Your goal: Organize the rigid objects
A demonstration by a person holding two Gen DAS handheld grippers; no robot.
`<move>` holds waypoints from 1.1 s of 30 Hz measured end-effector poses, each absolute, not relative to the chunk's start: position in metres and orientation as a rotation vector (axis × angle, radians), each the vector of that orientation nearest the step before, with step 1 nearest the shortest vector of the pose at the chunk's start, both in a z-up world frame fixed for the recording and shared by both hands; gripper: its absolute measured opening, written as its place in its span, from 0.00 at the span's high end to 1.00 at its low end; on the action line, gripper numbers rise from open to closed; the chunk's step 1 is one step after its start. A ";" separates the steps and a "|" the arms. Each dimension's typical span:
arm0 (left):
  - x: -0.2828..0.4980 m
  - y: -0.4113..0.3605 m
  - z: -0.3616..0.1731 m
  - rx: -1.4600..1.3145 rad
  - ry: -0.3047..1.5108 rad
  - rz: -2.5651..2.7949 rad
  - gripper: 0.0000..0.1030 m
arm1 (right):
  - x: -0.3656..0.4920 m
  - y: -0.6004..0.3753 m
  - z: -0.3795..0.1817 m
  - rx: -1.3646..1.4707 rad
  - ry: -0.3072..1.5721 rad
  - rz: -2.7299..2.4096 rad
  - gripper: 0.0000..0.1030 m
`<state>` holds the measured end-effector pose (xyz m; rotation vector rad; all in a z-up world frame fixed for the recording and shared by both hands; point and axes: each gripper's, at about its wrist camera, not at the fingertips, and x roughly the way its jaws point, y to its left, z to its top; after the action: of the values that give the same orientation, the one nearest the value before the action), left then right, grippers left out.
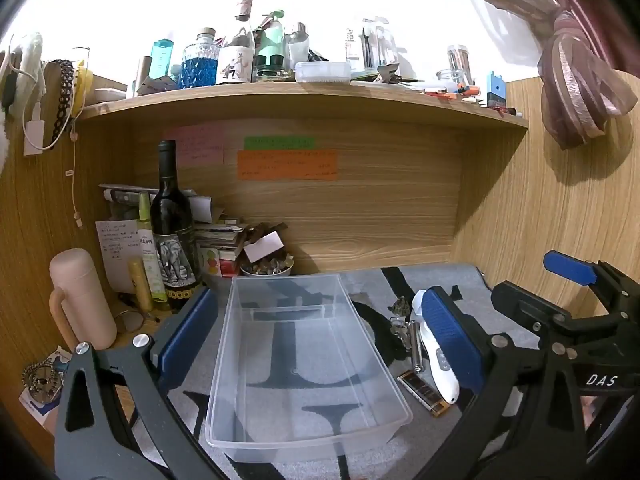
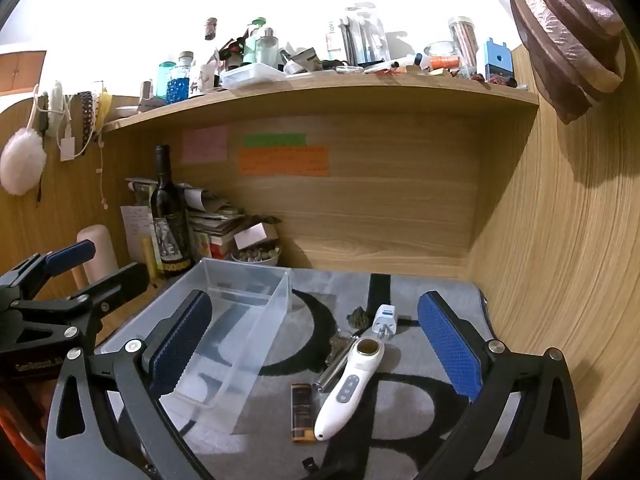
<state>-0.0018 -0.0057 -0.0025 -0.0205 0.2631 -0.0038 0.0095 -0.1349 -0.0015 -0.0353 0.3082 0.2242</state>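
A clear plastic bin (image 1: 308, 364) stands empty on the grey mat (image 1: 436, 280); it shows at left in the right wrist view (image 2: 236, 320). My left gripper (image 1: 320, 344) is open, its jaws either side of the bin. To the bin's right lie a white handheld device (image 2: 352, 388), a small brown lighter-like box (image 2: 302, 412), a metal cylinder (image 2: 330, 376), a white plug adapter (image 2: 384, 318) and a small dark figurine (image 2: 358, 316). My right gripper (image 2: 316, 352) is open and empty, above these items.
A wine bottle (image 1: 172, 232), a pink flask (image 1: 80, 300), stacked papers and a bowl of pebbles (image 1: 267, 269) crowd the back left corner. A cluttered shelf (image 1: 304, 96) runs overhead. A wooden wall (image 2: 560, 280) closes the right side.
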 end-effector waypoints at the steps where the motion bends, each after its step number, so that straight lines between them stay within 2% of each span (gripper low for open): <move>1: -0.002 -0.006 -0.002 -0.020 0.262 -0.003 0.00 | 0.009 -0.135 -0.002 -0.035 0.307 0.223 0.00; 33: -0.005 -0.005 0.005 -0.026 0.256 -0.010 0.00 | 0.007 -0.133 0.002 -0.037 0.298 0.228 0.00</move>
<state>-0.0054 -0.0046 0.0051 -0.0258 0.2563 -0.0099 0.0070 -0.1326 0.0024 -0.0369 0.2976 0.2281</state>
